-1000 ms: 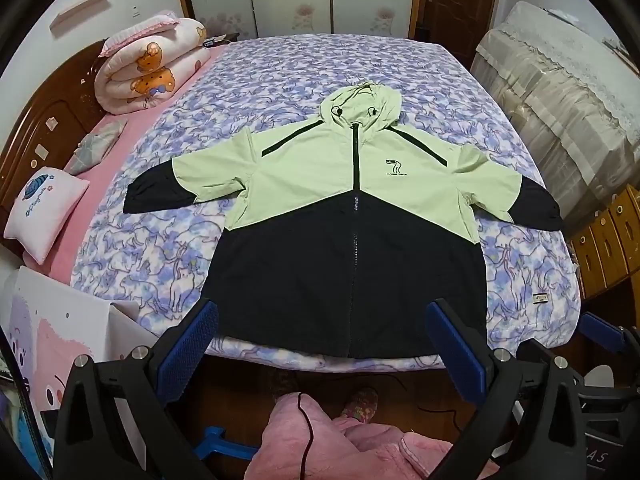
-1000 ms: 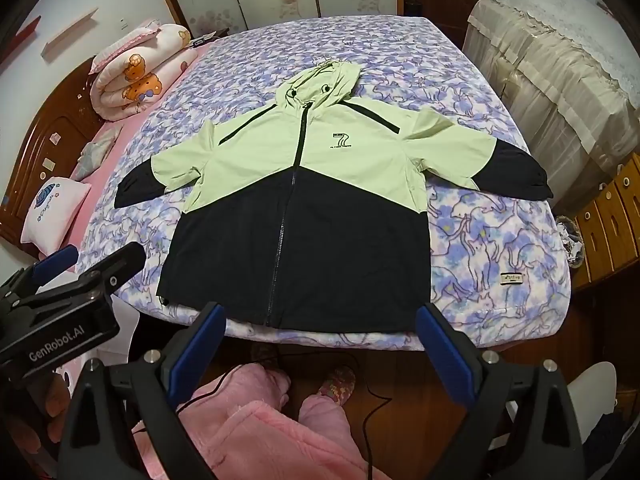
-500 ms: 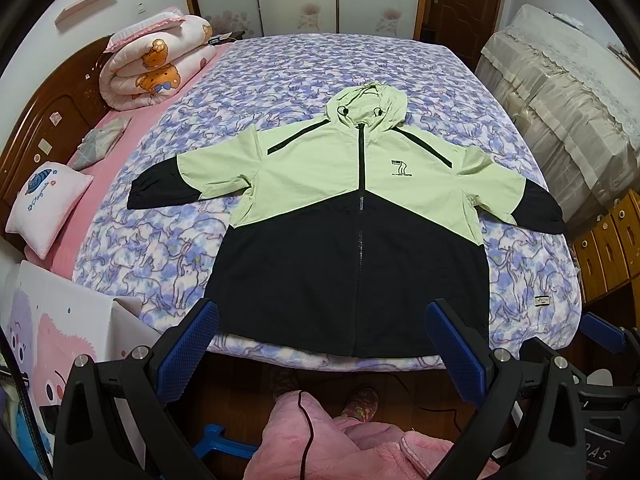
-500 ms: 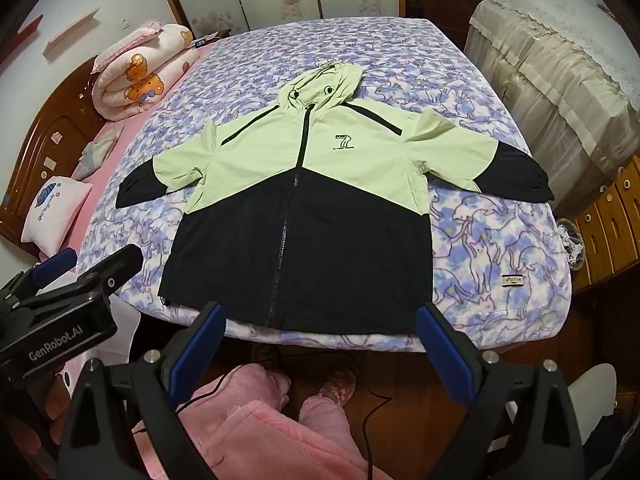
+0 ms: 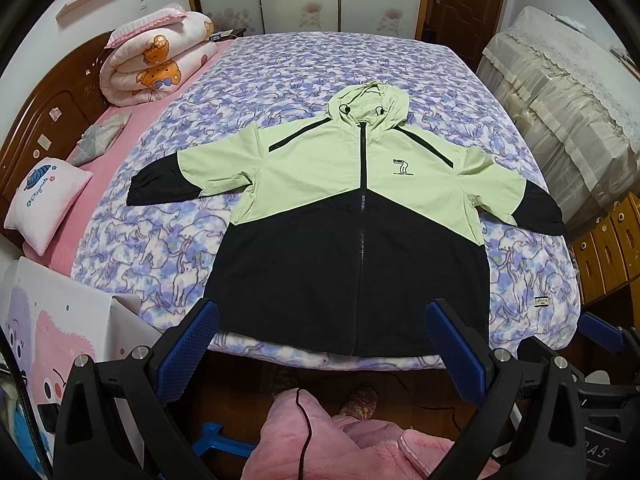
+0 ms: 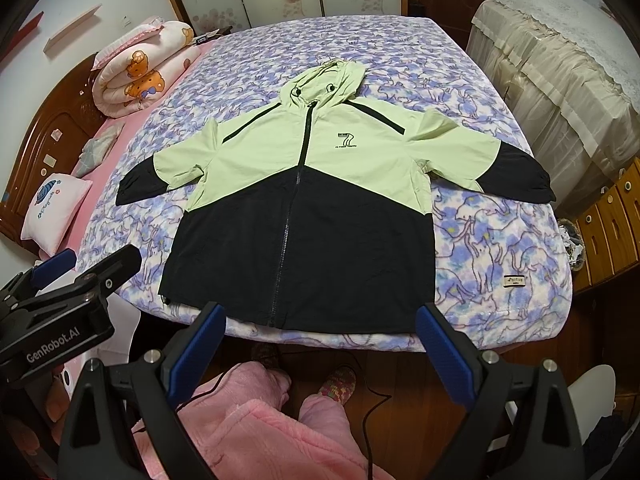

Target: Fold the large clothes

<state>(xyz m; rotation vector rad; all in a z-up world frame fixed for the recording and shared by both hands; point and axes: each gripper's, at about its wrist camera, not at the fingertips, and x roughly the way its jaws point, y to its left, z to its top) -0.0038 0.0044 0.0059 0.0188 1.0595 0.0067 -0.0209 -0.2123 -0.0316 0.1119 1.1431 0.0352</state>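
Green and black jacket (image 5: 352,220) spread flat (zipped) on bed (image 5: 280,68), left gripper (image 5: 320,344) and right gripper (image 6: 316,340) both wide apart, empty, above floor

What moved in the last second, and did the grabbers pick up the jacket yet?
Almost nothing moved. Both cameras shifted a little, so the jacket sits slightly differently in view. Nothing was grabbed or let go. The left gripper and right gripper stay open, and the jacket stays flat on the bed.
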